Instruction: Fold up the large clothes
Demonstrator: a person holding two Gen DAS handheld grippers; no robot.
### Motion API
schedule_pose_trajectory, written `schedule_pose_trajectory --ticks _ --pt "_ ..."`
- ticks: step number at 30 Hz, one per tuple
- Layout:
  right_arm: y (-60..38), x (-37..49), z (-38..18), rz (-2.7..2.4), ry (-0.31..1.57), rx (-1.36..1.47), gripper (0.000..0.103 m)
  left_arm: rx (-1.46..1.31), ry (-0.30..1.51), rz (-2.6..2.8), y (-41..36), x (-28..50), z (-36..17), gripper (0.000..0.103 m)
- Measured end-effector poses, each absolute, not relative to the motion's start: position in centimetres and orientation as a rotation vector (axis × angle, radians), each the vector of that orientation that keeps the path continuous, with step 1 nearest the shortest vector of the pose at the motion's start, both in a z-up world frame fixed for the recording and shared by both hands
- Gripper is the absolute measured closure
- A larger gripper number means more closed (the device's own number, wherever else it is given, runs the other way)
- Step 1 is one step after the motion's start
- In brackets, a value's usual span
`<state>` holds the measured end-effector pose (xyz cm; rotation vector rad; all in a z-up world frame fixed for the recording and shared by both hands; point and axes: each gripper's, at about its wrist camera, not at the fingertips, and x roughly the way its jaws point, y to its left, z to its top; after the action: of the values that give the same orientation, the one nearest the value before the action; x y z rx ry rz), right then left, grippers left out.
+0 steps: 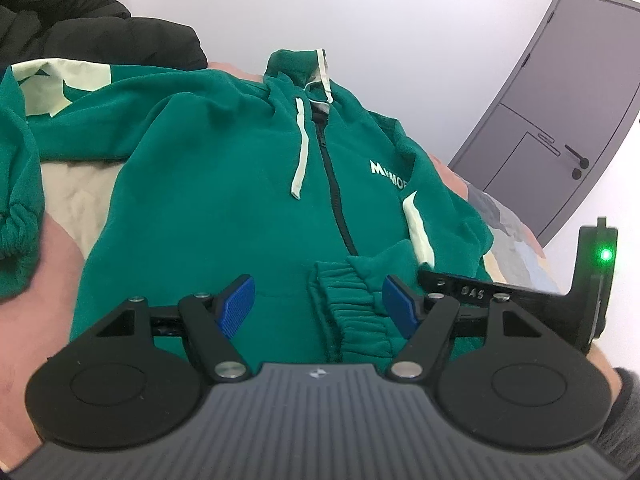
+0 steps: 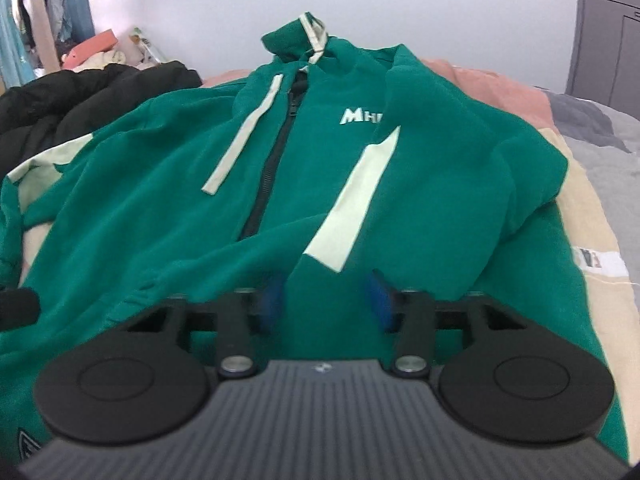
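We see the green hoodie [image 1: 224,200] flat on the bed [image 2: 592,216], our left tool [image 1: 316,306] released, our right tool [image 2: 326,300] blurred, seemingly gripping nothing.

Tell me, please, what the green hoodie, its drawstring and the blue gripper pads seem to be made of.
Green hoodie: looks like soft fleece or brushed cotton knit, matte and slightly fuzzy, with ribbed cuffs. Drawstring: flat pale woven tape, probably cotton. Blue pads on the left gripper: likely rubber or plastic, with a fine ribbed texture.
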<state>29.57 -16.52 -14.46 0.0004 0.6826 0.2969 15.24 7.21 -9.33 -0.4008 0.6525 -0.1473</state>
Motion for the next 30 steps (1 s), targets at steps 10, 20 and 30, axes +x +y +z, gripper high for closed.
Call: schedule_pose_trajectory --ticks 10,20,30 --pt "-20.1 28.9 -11.9 0.324 0.628 0.193 0.097 -0.233 0.627 -0.269 3.9 14.5 -8.9 0.027" --pt "-23.0 28.7 -10.8 0.387 0.603 0.351 0.097 0.216 0.532 -0.366 -3.9 14.4 -10.6 0.021" --pt "-24.3 28.9 -10.9 0.417 0.583 0.428 0.097 0.388 0.563 -0.304 -5.2 17.9 -14.1 0.046"
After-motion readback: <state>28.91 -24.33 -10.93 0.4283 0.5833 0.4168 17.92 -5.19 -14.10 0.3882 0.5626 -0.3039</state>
